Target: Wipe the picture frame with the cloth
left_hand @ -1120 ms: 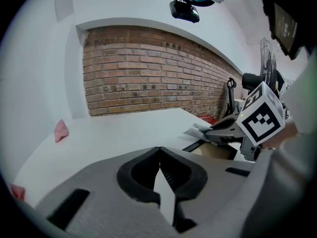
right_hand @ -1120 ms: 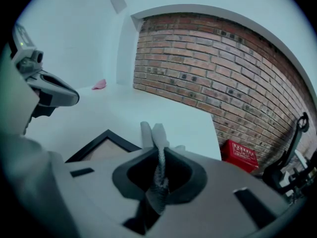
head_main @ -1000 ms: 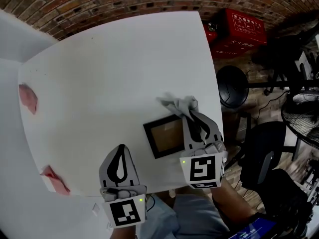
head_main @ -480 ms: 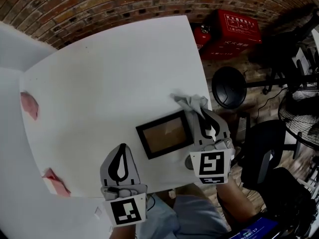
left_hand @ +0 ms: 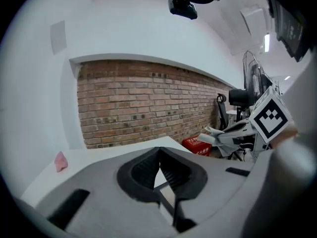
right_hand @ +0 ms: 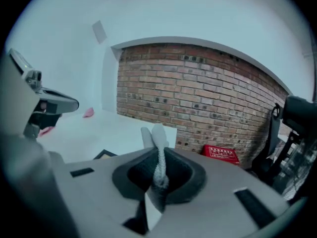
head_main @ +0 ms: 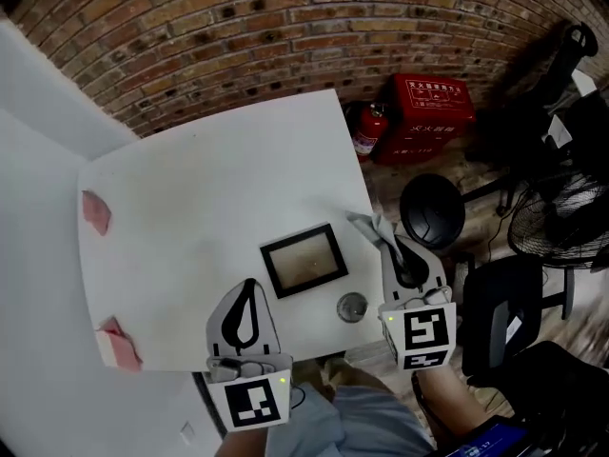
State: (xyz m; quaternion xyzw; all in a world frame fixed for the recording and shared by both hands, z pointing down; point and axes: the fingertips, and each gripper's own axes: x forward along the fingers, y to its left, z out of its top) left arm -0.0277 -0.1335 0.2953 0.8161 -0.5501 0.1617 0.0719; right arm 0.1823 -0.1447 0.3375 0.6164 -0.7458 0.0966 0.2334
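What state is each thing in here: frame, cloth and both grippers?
picture frame: lying flat on the table, face up, untouched.
cloth: pinched in the right gripper, off the frame.
left gripper: jaws together, empty.
right gripper: shut on the cloth.

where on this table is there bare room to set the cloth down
Bare: the table from the picture frame to the far edge by the brick wall, and between the frame and the pink pieces at left. Crowded: near right corner, with frame, round object, right gripper and cloth.
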